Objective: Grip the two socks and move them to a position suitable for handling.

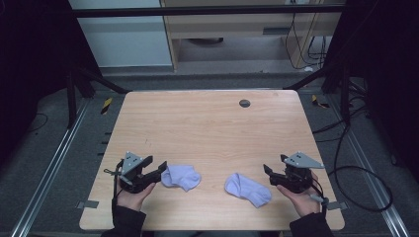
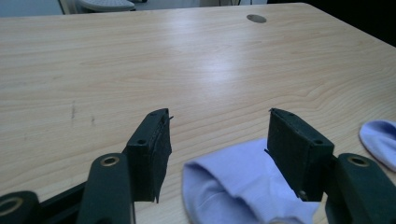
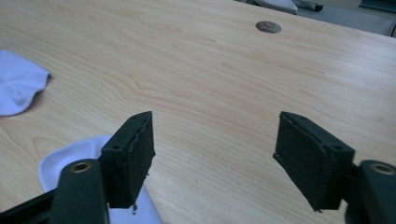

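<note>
A pale wooden counter (image 1: 207, 128) carries two lavender socks near its front edge. The left sock (image 1: 181, 177) lies just beside the left gripper (image 1: 157, 168), whose jaws gape wide, holding nothing. Right of that sock, apart from it, the right sock (image 1: 247, 188) lies before the right gripper (image 1: 271, 172), likewise wide open and empty.
</note>
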A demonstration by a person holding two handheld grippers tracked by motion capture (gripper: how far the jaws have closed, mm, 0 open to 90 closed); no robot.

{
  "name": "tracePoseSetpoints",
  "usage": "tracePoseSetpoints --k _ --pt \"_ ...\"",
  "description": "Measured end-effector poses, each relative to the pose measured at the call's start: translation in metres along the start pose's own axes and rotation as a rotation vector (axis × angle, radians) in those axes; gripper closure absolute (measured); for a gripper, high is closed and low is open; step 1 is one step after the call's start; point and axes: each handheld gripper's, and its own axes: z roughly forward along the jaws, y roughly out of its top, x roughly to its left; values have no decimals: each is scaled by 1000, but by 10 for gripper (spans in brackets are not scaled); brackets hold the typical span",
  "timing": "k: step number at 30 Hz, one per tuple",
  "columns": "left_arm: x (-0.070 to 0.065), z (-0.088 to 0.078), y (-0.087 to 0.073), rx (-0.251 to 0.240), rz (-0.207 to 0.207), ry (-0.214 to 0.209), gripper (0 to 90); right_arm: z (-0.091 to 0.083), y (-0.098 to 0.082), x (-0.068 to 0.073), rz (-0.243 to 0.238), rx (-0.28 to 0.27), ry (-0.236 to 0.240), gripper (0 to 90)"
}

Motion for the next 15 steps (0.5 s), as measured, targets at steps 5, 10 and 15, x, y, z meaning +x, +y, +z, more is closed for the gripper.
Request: tracePoseSetpoints --k 5,10,15 --pt "-13 7 8 -6 12 -25 398 -1 12 3 5 -9 12 289" --pt "-30 19 16 -6 30 -53 412 -2 18 7 -35 -2 24 343" --pt "-50 31 24 -9 41 -82 426 0 18 11 -58 6 40 376"
